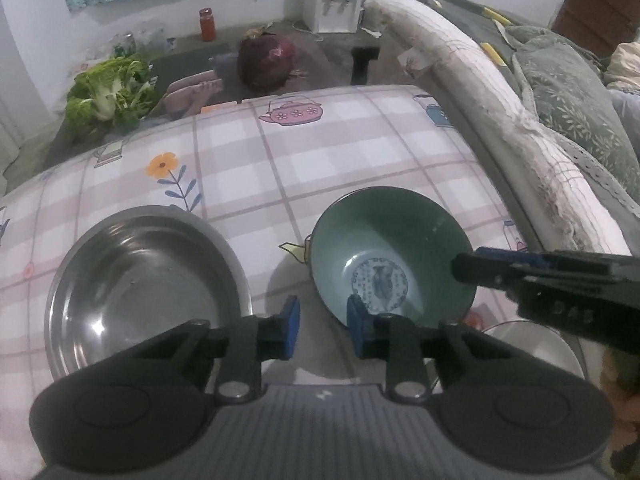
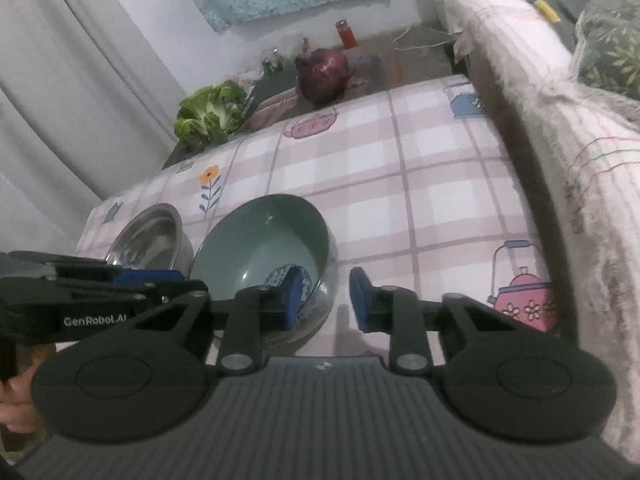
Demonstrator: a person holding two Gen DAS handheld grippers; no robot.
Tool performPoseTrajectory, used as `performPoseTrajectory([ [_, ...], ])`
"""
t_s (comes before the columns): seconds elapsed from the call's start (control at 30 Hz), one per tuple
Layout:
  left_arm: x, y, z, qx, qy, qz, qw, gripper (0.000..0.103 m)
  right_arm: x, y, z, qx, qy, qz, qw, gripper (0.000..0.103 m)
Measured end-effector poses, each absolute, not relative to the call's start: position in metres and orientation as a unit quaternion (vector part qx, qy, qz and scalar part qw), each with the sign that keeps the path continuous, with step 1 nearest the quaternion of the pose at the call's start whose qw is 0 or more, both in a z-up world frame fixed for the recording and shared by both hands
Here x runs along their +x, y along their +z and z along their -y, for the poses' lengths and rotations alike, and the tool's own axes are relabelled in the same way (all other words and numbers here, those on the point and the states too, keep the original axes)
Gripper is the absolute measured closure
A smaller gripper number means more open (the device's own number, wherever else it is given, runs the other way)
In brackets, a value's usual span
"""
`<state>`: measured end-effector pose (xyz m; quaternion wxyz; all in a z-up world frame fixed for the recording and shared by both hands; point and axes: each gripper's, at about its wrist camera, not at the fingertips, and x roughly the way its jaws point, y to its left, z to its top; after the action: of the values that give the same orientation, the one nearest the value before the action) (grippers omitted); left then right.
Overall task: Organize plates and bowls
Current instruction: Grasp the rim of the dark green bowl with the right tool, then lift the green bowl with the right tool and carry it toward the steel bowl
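A green bowl (image 1: 392,236) (image 2: 260,236) with a blue fish medallion inside stands on the checked tablecloth. A shallow steel dish (image 1: 140,276) (image 2: 148,236) sits just left of it. My left gripper (image 1: 323,328) is at the bowl's near-left rim: the right pad lies over the inside and the left pad stands off, with cloth showing in the narrow gap. My right gripper (image 2: 326,300) (image 1: 460,268) straddles the bowl's right wall. One pad is inside and one outside, and a thin strip of cloth shows beside the outer pad.
The table (image 1: 320,152) ends at a worn padded edge (image 1: 500,128) on the right. Part of a pale round rim (image 1: 532,340) shows under the right gripper. On the floor beyond lie leafy greens (image 1: 108,96), a dark red bundle (image 1: 266,62) and a person's feet (image 1: 192,94).
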<state>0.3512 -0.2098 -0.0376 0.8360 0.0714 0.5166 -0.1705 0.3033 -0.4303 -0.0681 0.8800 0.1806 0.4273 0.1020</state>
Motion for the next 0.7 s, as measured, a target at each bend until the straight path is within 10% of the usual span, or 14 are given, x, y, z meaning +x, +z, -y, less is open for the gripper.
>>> performPoseTrajectory([
  [0.7,0.356,-0.050,0.226,0.080,-0.170,-0.525,0.830,0.081,0.318,-0.076,0.436,0.187,0.110,-0.440,0.871,0.087],
])
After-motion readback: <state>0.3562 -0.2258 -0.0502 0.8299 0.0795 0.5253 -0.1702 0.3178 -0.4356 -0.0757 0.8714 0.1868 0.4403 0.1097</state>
